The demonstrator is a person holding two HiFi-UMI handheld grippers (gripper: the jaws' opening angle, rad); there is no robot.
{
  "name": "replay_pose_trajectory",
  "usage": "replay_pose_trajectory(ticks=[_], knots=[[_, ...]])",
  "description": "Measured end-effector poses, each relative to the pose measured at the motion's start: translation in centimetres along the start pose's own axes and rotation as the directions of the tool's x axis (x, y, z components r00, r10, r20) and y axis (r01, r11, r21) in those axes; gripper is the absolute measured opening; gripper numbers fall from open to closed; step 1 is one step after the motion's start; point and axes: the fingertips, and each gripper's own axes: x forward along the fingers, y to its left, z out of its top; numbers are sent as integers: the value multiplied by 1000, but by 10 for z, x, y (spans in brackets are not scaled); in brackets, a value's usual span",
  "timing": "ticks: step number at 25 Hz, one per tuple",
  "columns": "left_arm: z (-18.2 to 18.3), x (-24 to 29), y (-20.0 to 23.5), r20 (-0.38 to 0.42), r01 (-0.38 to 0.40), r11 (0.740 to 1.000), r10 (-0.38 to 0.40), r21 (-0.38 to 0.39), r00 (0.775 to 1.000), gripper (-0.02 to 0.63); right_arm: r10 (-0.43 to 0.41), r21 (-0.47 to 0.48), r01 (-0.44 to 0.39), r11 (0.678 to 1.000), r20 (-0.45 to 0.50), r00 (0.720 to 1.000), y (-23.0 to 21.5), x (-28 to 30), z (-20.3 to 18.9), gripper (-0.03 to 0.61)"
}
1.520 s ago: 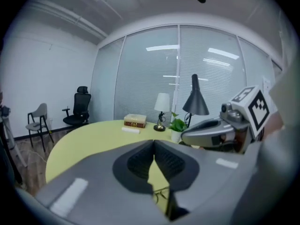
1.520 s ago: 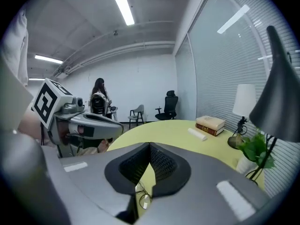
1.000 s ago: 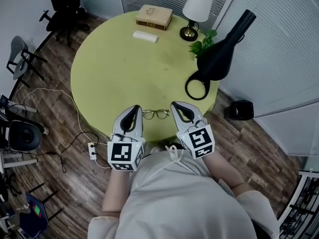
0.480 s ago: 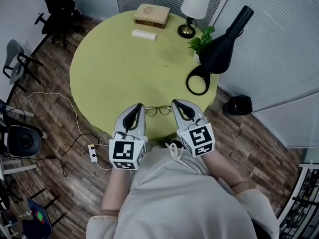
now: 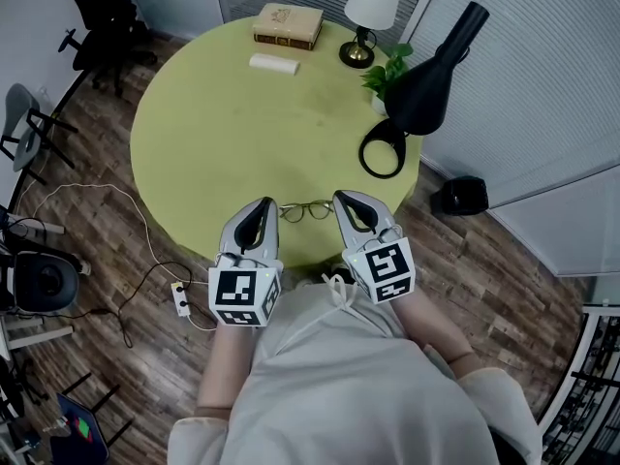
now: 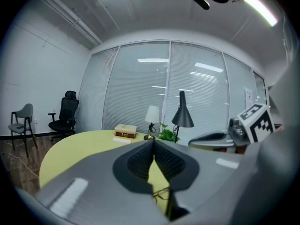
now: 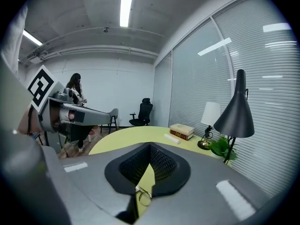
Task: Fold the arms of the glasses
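Two grippers, mine: left gripper [image 5: 266,204] just left of the glasses [image 5: 305,210], right gripper [image 5: 341,200] just right of them, jaws of both closed on nothing. Glasses lie on the table [image 5: 213,134], at its near edge.

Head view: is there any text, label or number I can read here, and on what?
No text can be read.
Book: the mark on its cover is too small to read.
The cube on the left gripper and the cube on the right gripper: square patterns only, no letters.
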Motion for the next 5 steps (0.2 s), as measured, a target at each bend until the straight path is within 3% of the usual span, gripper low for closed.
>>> replay_pose_trajectory(ticks=[5], knots=[[1,0,2,-3,-2,1000,2,-1,1000,7,-20,-1,20,1000,26,999,-2,-3,7,-2]])
